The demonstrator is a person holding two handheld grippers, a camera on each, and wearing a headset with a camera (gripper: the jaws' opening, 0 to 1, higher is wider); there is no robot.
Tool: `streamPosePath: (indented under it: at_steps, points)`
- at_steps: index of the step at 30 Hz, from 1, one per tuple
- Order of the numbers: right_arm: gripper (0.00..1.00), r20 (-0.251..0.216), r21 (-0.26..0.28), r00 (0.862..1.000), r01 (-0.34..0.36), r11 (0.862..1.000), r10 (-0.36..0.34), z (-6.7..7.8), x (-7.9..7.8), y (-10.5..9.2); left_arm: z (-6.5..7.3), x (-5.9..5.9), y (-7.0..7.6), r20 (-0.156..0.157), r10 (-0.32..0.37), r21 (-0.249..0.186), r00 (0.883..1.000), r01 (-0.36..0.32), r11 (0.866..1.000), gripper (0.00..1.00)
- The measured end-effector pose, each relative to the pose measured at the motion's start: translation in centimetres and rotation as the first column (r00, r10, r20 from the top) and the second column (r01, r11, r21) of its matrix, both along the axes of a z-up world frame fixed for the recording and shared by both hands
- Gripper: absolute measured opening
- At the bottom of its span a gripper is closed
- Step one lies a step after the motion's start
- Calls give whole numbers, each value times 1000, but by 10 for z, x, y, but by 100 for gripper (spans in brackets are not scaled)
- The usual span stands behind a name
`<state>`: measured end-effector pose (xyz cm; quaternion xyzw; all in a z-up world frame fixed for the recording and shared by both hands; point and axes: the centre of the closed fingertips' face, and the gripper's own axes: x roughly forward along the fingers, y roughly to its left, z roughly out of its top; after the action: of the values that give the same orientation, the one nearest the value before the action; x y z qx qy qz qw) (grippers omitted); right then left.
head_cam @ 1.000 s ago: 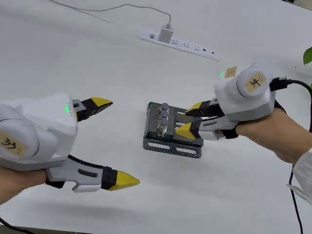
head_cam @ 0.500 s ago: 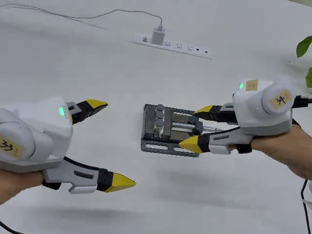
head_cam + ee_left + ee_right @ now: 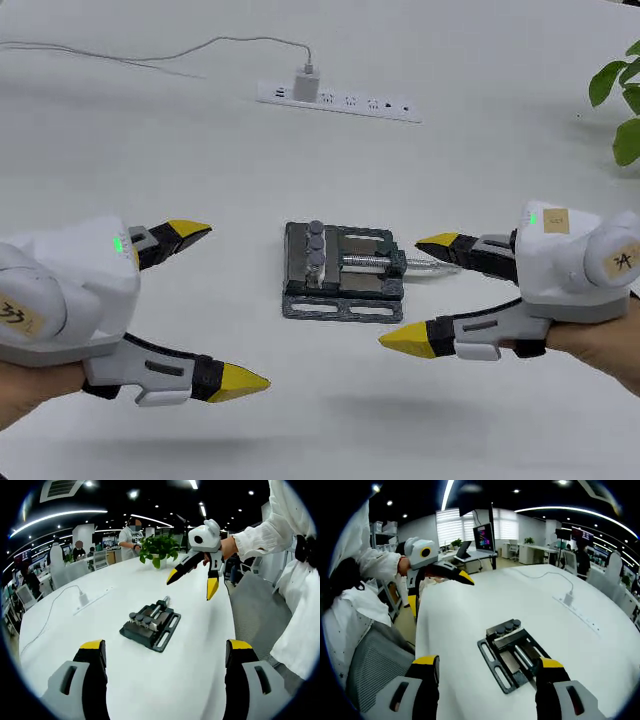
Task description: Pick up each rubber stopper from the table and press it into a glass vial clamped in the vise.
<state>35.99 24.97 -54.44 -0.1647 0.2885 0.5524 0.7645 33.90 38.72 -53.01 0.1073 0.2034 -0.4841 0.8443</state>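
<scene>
Withdrawn right tool (image 3: 403, 290) (wide, like left tool (image 3: 237, 305)) leaves seemingly stoppered vials (image 3: 315, 243) between them.

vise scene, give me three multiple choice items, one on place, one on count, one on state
1. Where is the vise?
A. between the left gripper and right gripper
B. on the power strip
C. held in fingers

2. How many stoppers sit in it?
A. one
B. three
C. six

3. How is the right gripper?
A. shut on a stopper
B. shut, empty
C. open, empty

Answers: 1 A, it lies on the table with a gripper at each side; 2 B, three grey tops stand in a row; 3 C, its fingers stand wide apart with nothing between.
</scene>
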Motion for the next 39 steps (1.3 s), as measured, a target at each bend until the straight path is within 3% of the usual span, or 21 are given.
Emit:
streamPosePath:
  at_steps: [5, 10, 39]
  points:
    - [85, 4, 19, 1000, 4, 1000, -4, -3, -7, -6, -1, 0, -1, -5, -1, 5, 1000, 1, 1000, 99]
    - [87, 27, 46, 999, 34, 998, -36, 1, -1, -12, -4, 1, -1, -6, -12, 30, 1000, 13, 999, 99]
    - [87, 52, 72, 996, 66, 995, -69, 11, 0, -17, -5, 4, -3, -13, -3, 27, 1000, 4, 1000, 99]
